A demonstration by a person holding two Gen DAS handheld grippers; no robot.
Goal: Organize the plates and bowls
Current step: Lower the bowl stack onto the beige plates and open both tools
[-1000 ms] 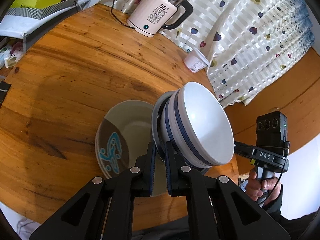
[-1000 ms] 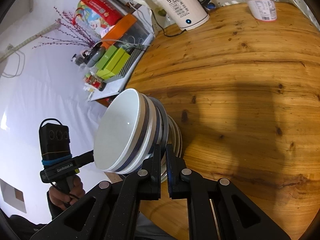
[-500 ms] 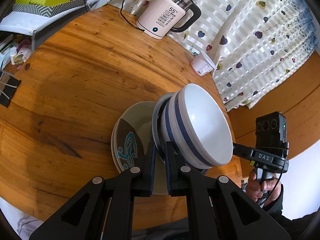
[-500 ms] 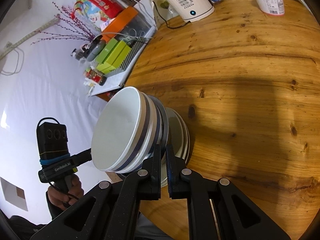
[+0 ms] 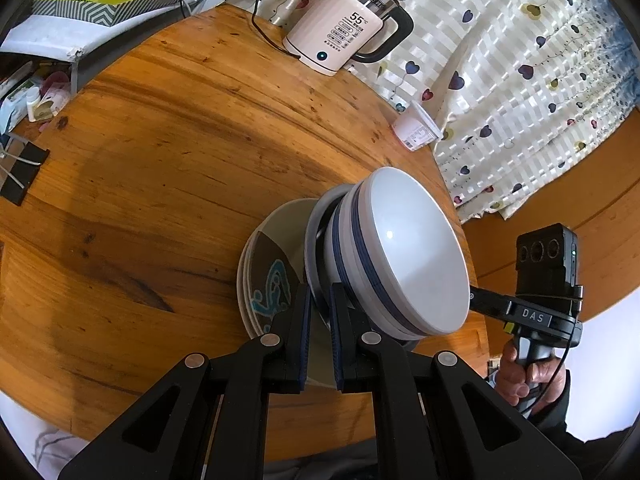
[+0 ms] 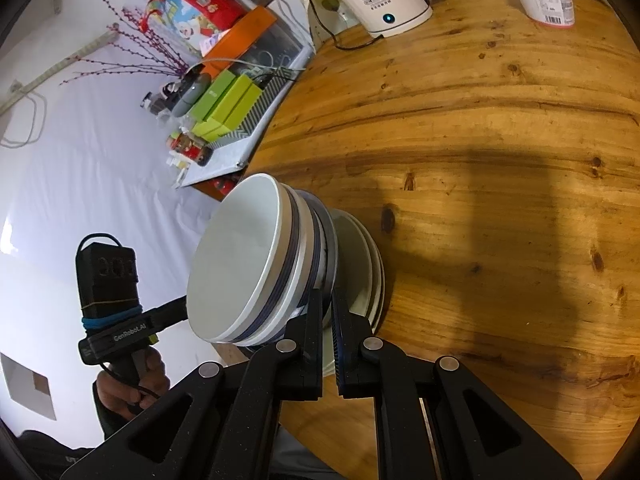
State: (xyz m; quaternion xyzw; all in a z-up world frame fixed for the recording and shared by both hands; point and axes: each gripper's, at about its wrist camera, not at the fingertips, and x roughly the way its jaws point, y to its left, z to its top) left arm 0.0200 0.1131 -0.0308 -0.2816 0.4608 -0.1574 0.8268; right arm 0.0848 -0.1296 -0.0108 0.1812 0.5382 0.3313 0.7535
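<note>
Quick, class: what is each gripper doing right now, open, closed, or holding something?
Left gripper: closed on the grey plate under the bowls.
Right gripper: closed on that plate's opposite rim.

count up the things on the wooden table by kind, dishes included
white bowls with a navy band, nested: 2
grey plate under the bowls, pinched by both tongs: 1
cream plates with a brown and teal pattern, stacked: 2 at least, edges hard to separate
white electric kettle: 1
white plastic yoghurt cup: 1
black binder clip: 1
total: 8
</note>
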